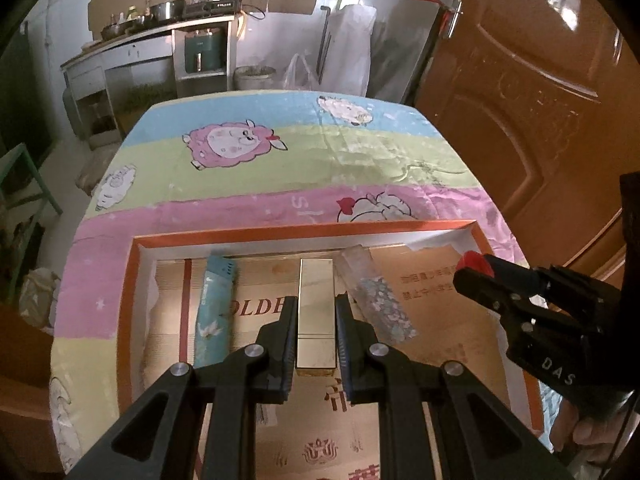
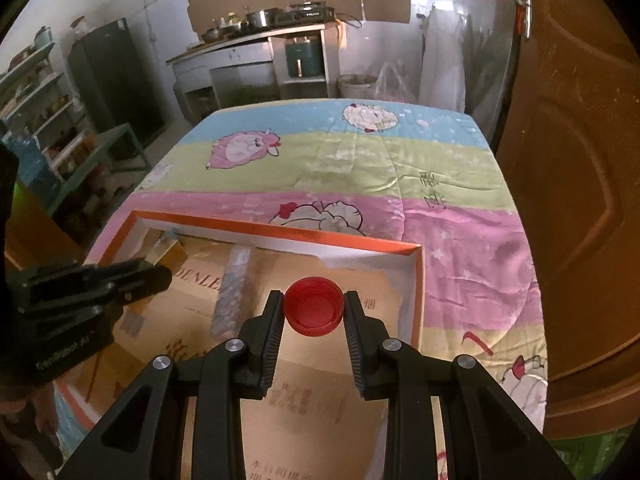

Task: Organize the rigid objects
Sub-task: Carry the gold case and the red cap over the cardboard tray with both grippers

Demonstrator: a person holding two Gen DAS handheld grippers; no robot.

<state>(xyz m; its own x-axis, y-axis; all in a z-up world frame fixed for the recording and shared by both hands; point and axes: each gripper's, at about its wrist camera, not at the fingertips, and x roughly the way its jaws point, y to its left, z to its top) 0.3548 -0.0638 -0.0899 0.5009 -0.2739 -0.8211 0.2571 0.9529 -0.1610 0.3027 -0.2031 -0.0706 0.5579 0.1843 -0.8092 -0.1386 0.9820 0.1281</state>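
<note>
An orange-rimmed shallow box [image 1: 304, 229] lies on the table. My left gripper [image 1: 316, 304] is shut on a long gold bar-shaped box [image 1: 316, 292] inside it. A teal tube [image 1: 214, 308] lies left of the bar, and a clear glittery tube [image 1: 370, 288] lies right of it. My right gripper [image 2: 314, 304] is shut on a red bottle cap [image 2: 314, 306], held over the box's right part [image 2: 416, 280]. The right gripper also shows in the left wrist view [image 1: 472, 268], and the left gripper in the right wrist view [image 2: 160, 276].
The table is covered with a striped sheep-print cloth [image 2: 360, 160]. A brown door [image 2: 580, 160] stands close on the right. A kitchen counter with pots [image 2: 256, 32] and a green shelf frame [image 2: 120, 140] stand beyond the table.
</note>
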